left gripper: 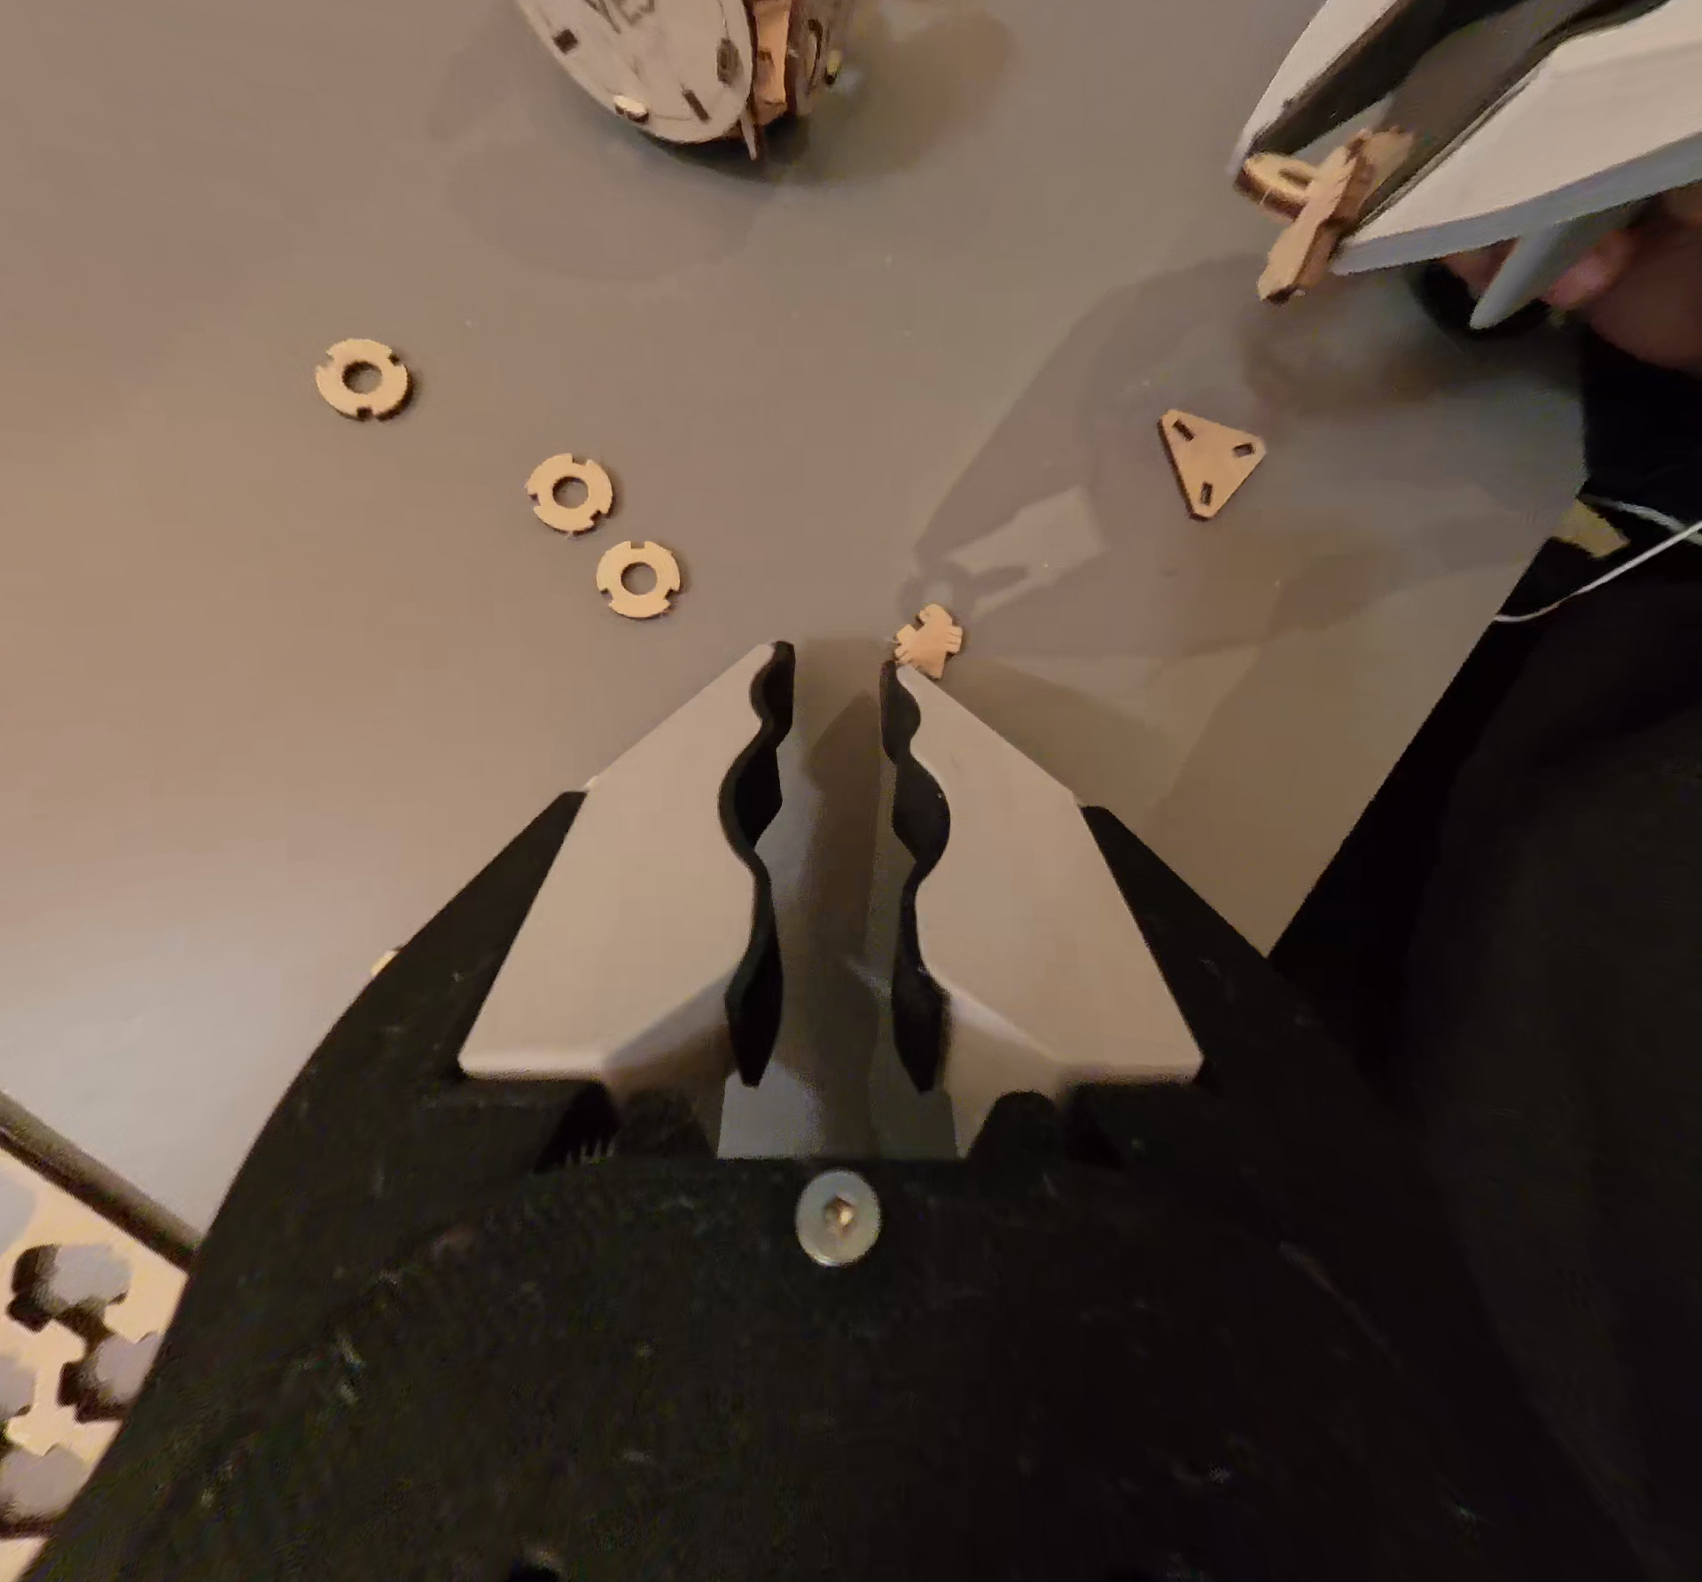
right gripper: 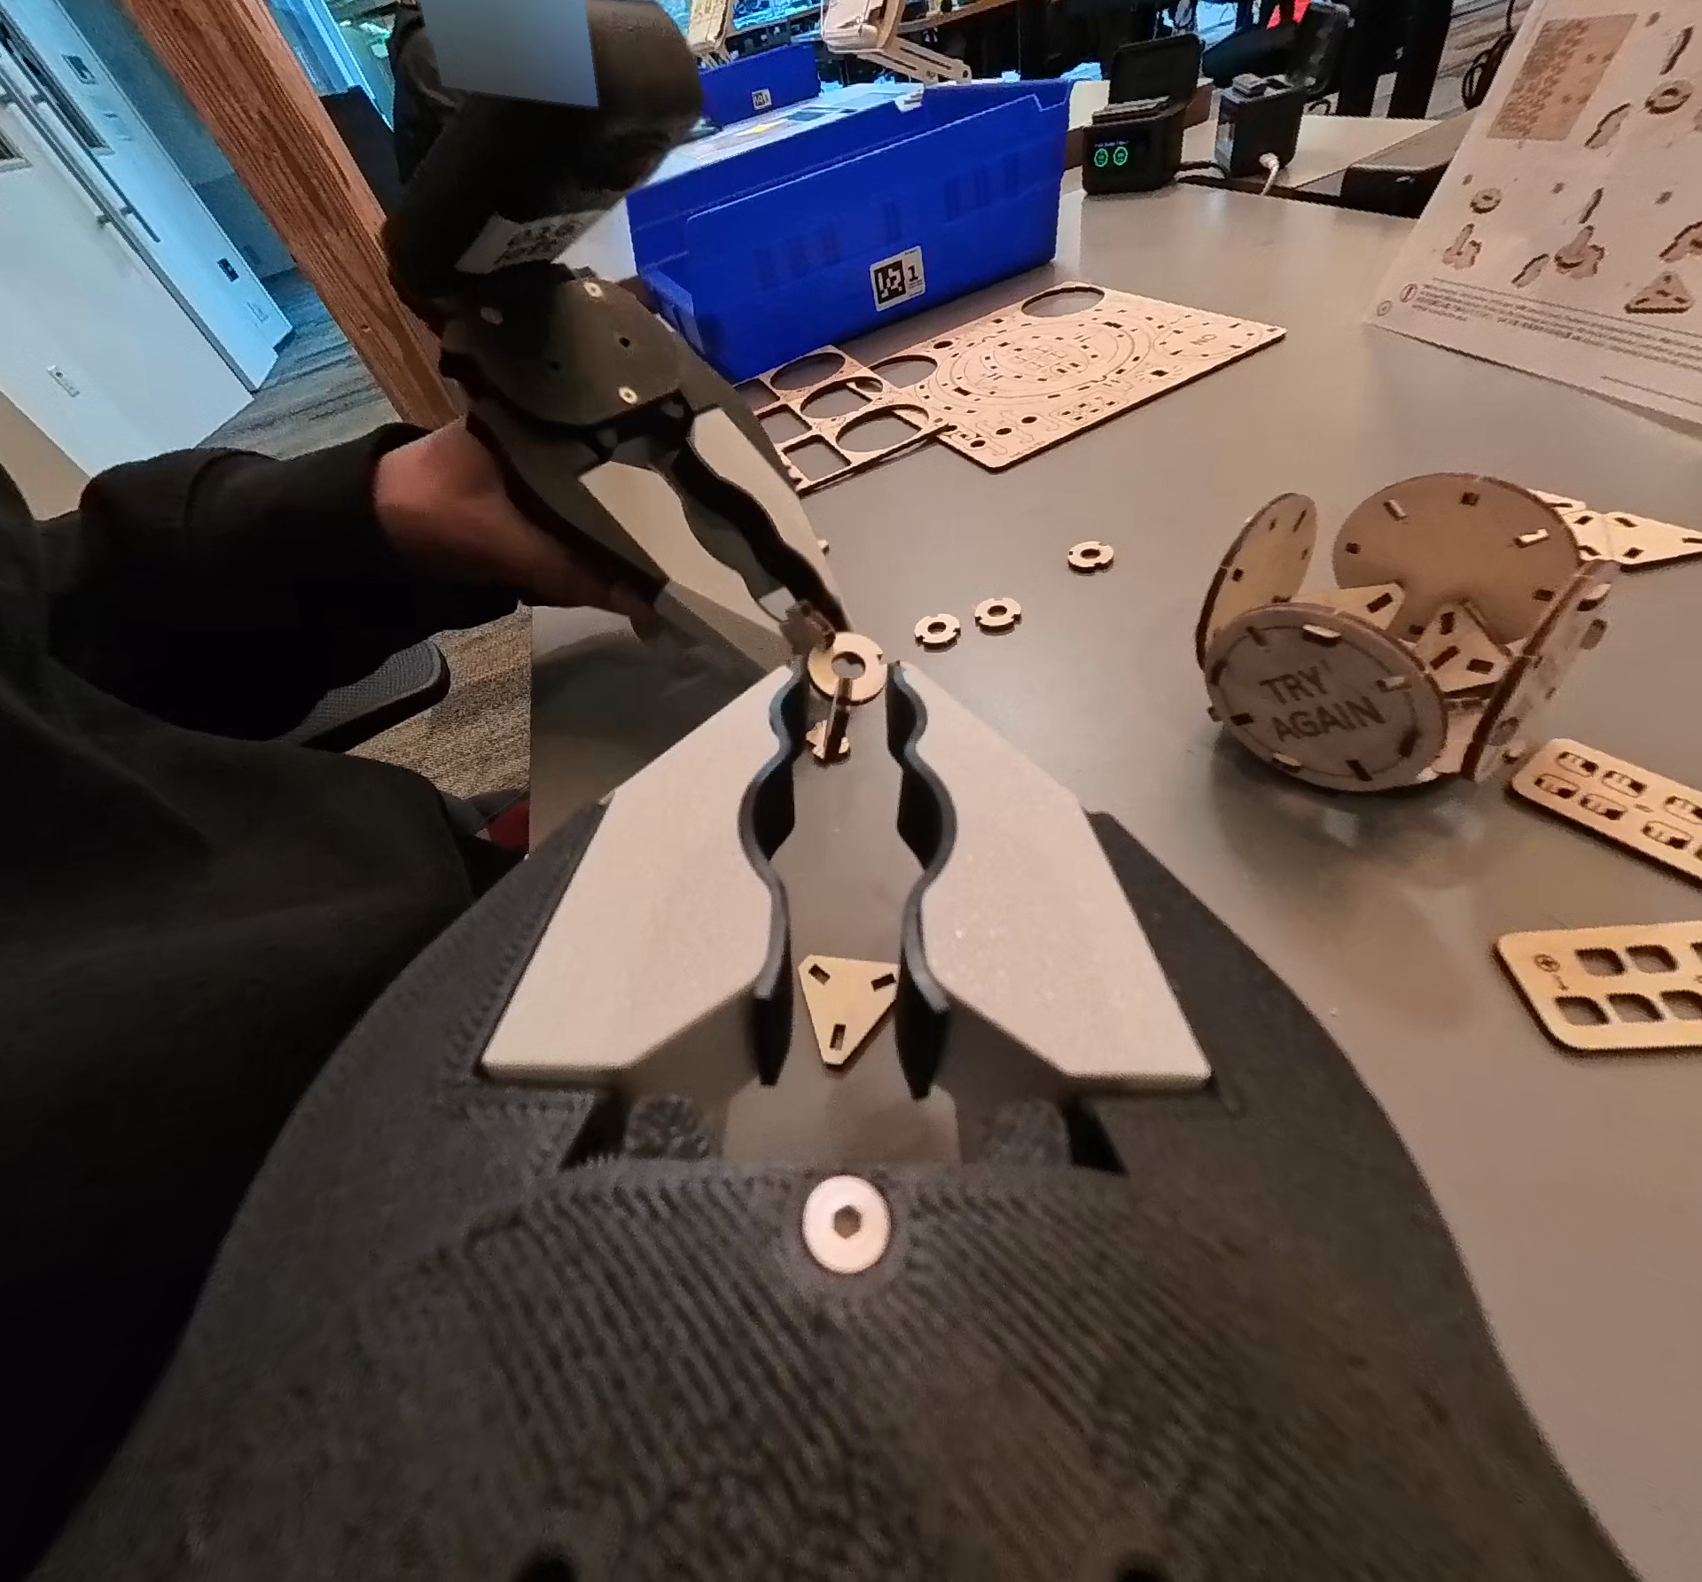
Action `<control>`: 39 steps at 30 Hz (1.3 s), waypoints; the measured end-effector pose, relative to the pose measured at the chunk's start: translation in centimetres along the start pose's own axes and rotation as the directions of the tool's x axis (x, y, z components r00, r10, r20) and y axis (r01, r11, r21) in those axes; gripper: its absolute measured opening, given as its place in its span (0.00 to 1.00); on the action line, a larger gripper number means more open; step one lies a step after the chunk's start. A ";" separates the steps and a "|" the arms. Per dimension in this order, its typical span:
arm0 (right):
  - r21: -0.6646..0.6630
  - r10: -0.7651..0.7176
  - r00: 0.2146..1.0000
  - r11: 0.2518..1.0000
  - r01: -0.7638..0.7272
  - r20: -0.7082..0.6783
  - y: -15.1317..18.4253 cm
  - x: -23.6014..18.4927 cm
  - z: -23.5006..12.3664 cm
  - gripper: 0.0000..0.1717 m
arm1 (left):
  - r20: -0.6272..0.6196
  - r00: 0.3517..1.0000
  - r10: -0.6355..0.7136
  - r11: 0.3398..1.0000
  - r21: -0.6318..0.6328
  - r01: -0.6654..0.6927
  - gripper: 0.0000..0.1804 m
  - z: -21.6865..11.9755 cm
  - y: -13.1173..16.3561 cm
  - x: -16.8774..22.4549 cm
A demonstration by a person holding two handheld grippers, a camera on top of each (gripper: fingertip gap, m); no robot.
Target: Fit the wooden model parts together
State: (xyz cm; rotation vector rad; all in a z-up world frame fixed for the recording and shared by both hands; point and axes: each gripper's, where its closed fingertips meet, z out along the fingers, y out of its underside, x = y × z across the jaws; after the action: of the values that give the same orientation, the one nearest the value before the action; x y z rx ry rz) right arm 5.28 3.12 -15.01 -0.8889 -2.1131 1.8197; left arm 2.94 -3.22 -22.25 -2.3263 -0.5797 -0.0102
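Two claws over grey table (left gripper: 276, 157), left claw (left gripper: 836, 663) narrowly parted, right claw (right gripper: 843, 681) gripping wooden ring piece (right gripper: 845, 665)

Matt wooden rings (left gripper: 569, 493), smooth grey tabletop (left gripper: 230, 157)

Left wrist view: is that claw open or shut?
Open. Grey table shows between the fingers of the left gripper; a small wooden piece lies beside one fingertip, not between them.
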 end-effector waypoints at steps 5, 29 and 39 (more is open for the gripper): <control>0.001 0.006 1.000 1.000 -0.006 0.003 0.0 0.0 0.0 0.09 | -0.046 0.993 0.105 0.994 0.027 -0.104 0.09 -0.1 -0.4 1.7; 0.001 0.008 1.000 1.000 -0.008 0.009 0.0 0.0 0.0 0.09 | -0.039 0.981 0.192 0.980 -0.047 -0.194 0.09 1.0 0.4 2.1; -0.002 0.007 1.000 1.000 -0.007 0.007 0.0 0.0 0.0 0.09 | -0.032 0.980 0.195 0.980 -0.043 -0.196 0.06 1.0 0.4 2.1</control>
State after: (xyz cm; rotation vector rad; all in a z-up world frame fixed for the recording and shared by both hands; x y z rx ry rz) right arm 5.29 3.11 -15.03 -0.8922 -2.1186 1.8273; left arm 4.77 -1.94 -22.87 -2.4143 -0.3377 0.0362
